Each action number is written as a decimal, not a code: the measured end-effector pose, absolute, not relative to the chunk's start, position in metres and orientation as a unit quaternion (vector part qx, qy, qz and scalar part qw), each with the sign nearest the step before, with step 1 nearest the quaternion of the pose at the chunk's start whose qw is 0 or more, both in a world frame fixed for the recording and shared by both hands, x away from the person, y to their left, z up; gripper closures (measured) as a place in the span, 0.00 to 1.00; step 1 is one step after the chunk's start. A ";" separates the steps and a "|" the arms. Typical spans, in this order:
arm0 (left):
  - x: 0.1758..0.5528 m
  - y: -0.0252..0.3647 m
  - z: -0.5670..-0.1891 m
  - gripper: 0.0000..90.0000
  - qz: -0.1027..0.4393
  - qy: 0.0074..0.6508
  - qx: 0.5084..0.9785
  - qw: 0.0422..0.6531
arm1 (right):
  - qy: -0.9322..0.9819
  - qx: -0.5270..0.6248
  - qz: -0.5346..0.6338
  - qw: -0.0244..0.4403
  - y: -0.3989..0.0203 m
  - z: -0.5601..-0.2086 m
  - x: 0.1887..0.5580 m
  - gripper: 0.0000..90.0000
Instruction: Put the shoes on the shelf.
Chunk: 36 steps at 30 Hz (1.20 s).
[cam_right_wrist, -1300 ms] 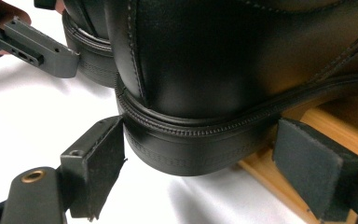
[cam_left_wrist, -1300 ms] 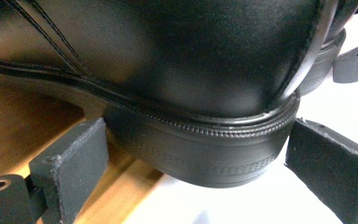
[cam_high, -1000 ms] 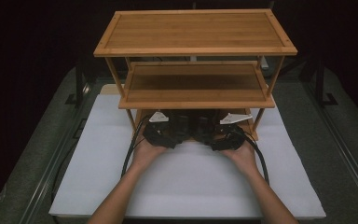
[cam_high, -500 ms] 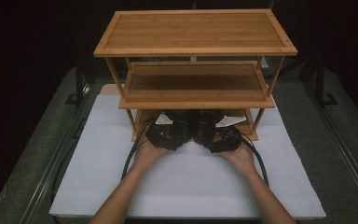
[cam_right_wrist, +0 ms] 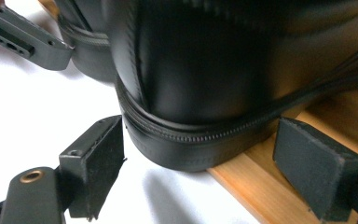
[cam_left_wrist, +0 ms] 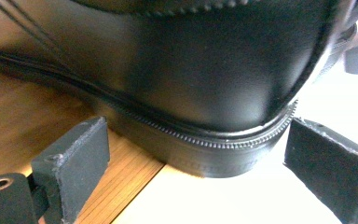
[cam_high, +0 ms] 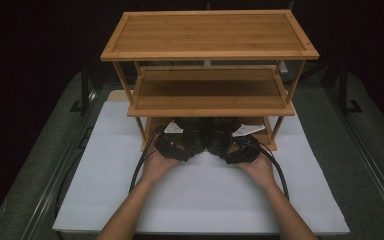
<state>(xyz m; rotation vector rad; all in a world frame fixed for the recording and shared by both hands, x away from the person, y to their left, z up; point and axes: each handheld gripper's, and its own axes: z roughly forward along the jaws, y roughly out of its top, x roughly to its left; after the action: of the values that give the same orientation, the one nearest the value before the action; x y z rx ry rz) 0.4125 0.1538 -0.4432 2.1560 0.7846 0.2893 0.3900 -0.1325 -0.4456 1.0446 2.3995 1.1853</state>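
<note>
From the high view I've got the left gripper (cam_high: 176, 145) and right gripper (cam_high: 240, 147) tucked under the wooden rack (cam_high: 209, 32), each at a black shoe (cam_high: 196, 135) on the bottom shelf. The middle shelf (cam_high: 210, 111) hangs low, so lifting could bump it.

Left gripper view: jaws wide open, pads either side of the left shoe's heel (cam_left_wrist: 214, 93), not touching. The heel overhangs the shelf edge (cam_left_wrist: 121, 172), so one nudge could tip it off.

Right gripper view: same deal, jaws open around the right shoe's heel (cam_right_wrist: 191, 93), nothing held. The shoes sit close, so a pad could snag the neighbour.
</note>
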 end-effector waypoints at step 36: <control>0.347 0.230 -0.403 0.07 0.118 0.311 0.859 0.389 | 0.804 0.413 0.395 0.165 -0.230 -0.415 0.322 0.03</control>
<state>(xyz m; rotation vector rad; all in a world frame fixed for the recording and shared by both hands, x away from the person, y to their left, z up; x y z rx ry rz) 0.3471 0.2302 -0.4027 2.1846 0.7916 0.3009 0.3224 -0.2302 -0.4145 1.1768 2.2904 1.1256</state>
